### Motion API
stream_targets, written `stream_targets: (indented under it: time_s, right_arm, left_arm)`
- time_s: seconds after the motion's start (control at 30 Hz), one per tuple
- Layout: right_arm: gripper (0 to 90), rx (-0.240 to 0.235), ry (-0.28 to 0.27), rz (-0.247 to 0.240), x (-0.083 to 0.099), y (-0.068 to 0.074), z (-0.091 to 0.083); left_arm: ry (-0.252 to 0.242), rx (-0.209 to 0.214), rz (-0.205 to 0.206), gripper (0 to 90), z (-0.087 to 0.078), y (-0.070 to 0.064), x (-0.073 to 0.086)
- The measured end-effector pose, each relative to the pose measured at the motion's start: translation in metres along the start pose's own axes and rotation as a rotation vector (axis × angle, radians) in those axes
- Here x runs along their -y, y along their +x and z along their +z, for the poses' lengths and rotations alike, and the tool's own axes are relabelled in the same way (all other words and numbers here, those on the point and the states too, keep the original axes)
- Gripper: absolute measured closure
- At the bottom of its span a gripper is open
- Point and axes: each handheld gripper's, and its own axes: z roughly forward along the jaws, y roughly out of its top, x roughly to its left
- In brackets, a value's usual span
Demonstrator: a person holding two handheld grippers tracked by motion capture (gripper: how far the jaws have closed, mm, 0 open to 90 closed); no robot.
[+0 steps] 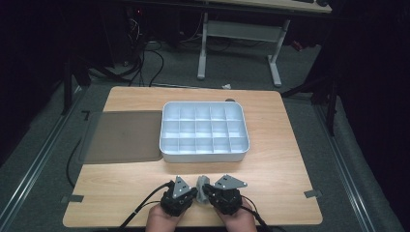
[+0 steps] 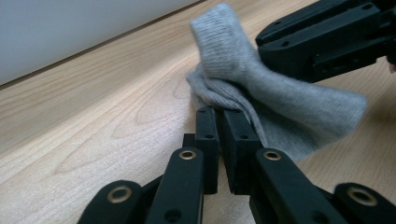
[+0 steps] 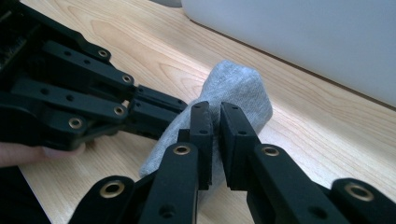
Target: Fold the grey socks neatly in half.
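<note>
A small grey knitted cloth (image 1: 202,182) is held between both grippers just above the near edge of the wooden table (image 1: 125,188). My left gripper (image 2: 217,112) is shut on one edge of the grey cloth (image 2: 285,109); the right gripper's jaws come in from the upper right of that view and clamp the same fabric. In the right gripper view my right gripper (image 3: 215,108) is shut on the grey cloth (image 3: 238,86), with the left gripper pinching it from the left. In the high view the left gripper (image 1: 196,191) and right gripper (image 1: 205,189) meet tip to tip.
A white compartment tray (image 1: 204,155) with several empty cells stands mid-table behind the grippers. A dark flat mat (image 1: 123,137) lies to its left, overhanging the table's left edge. Bare wood lies on both sides of the hands.
</note>
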Motion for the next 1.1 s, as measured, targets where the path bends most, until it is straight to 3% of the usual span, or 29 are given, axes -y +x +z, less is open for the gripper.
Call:
stream_targets:
  time_s: [0.2, 0.43, 0.63, 0.73, 0.9, 1.1]
  right_arm:
    - [85.8, -0.009, -0.003, -0.003, -0.001, 0.004, 0.004]
    - [90.0, 0.010, 0.009, -0.041, 0.006, 0.010, 0.013]
    - [90.0, 0.010, 0.018, -0.040, 0.010, 0.007, 0.016]
    - [90.0, 0.009, 0.019, -0.045, 0.010, 0.007, 0.017]
    - [90.0, 0.005, 0.012, -0.045, 0.011, 0.007, 0.018]
    - [90.0, -0.009, 0.005, -0.029, 0.012, 0.005, 0.018]
  left_arm:
    - [0.018, -0.012, 0.045, 86.4, 0.001, -0.006, 0.000]
    - [0.038, -0.022, 0.055, 87.4, 0.001, -0.004, 0.001]
    - [0.041, -0.015, 0.046, 85.5, 0.000, -0.001, 0.001]
    - [0.041, -0.002, 0.020, 80.1, -0.003, 0.005, 0.002]
    - [-0.004, -0.001, -0.005, 78.8, -0.011, 0.010, 0.002]
    - [-0.083, 0.008, -0.007, 84.2, -0.017, 0.004, -0.002]
